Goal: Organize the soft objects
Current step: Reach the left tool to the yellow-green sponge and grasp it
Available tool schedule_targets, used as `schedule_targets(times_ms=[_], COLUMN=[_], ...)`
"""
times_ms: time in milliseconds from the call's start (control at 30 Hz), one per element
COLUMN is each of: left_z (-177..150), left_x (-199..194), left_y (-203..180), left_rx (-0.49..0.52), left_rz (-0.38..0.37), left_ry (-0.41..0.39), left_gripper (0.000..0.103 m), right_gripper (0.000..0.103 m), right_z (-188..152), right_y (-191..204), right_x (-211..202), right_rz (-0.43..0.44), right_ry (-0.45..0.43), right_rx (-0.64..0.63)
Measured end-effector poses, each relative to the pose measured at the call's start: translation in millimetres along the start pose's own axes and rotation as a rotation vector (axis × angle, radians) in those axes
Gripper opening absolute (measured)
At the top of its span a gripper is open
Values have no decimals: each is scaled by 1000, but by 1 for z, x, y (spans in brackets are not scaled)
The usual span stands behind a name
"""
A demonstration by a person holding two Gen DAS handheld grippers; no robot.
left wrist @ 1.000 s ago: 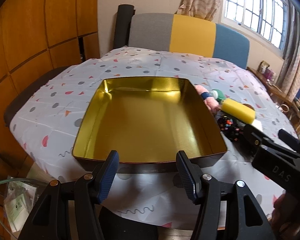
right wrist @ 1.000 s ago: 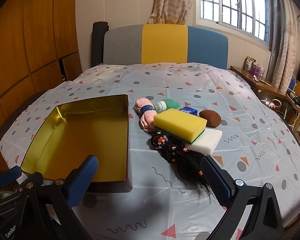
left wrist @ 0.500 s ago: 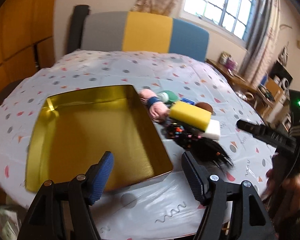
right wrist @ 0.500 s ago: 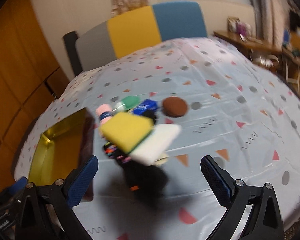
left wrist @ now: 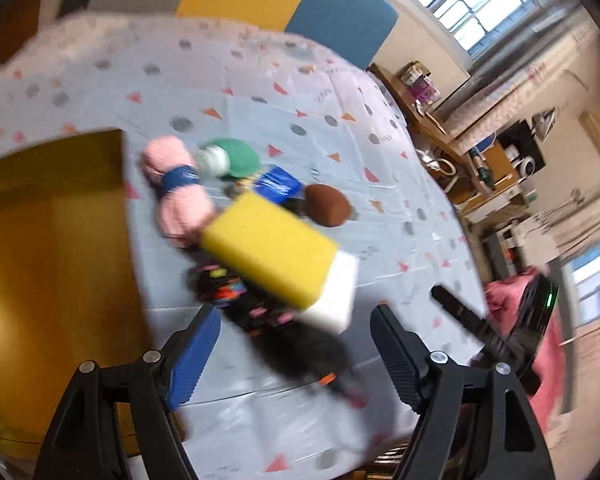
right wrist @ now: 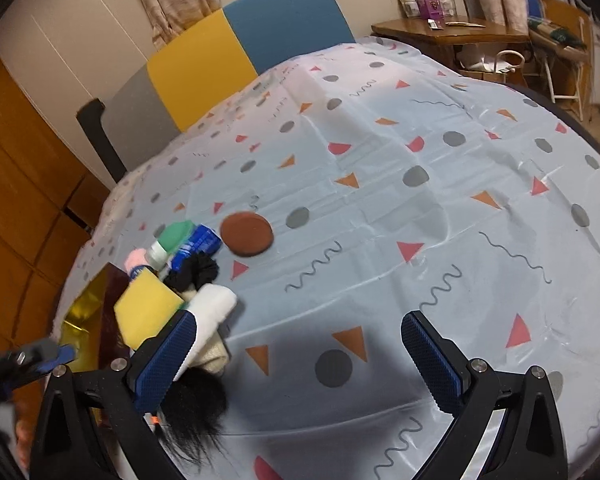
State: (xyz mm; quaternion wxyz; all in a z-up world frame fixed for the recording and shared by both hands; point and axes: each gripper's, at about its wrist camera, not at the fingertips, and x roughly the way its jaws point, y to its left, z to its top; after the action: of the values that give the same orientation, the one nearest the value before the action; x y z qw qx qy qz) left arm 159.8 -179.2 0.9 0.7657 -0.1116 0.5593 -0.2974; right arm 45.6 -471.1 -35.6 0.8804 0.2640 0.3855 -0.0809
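Observation:
A pile of soft things lies on the patterned tablecloth beside a gold tin tray (left wrist: 52, 240). A yellow sponge (left wrist: 270, 248) rests on a white sponge (left wrist: 336, 300) and a black beaded hairpiece (left wrist: 284, 332). Behind them are a pink towel roll (left wrist: 180, 196), a green-capped item (left wrist: 236, 156), a blue packet (left wrist: 278, 186) and a brown round puff (left wrist: 328, 210). My left gripper (left wrist: 296, 352) is open over the hairpiece. My right gripper (right wrist: 300, 360) is open and empty, with the yellow sponge (right wrist: 146, 308) and hairpiece (right wrist: 192, 404) at its left finger.
A grey, yellow and blue headboard (right wrist: 236, 64) stands at the far edge. A wooden side table (right wrist: 452, 32) with small items is at the right. Wooden wall panels (right wrist: 16, 184) are at the left. The brown puff (right wrist: 246, 234) lies apart on the cloth.
Both grippers swung right. The left one moved from the tray toward the pile of soft things. The right view now points past the pile to the cloth; both stayed open.

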Motion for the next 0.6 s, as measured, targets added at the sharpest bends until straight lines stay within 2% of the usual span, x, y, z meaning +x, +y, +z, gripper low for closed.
schedule_targets(times_ms=[133, 333, 433, 467, 600], left_z=[17, 12, 17, 20, 37], left_x=[34, 65, 73, 78, 85], left_y=[2, 20, 20, 19, 7], left_rx=[-111, -285, -297, -295, -232], left_rz=[0, -23, -2, 2, 44], left_ry=[51, 85, 70, 66, 26], left_gripper=[83, 82, 79, 72, 71], right_gripper=[103, 103, 103, 103, 103], right_z=[2, 6, 7, 8, 8], right_y=[2, -6, -11, -13, -18], right_x=[-5, -7, -7, -6, -7], right_rz=[21, 55, 63, 66, 58], right_ry=[-22, -30, -26, -25, -28], right_rx=[-1, 43, 73, 83, 107])
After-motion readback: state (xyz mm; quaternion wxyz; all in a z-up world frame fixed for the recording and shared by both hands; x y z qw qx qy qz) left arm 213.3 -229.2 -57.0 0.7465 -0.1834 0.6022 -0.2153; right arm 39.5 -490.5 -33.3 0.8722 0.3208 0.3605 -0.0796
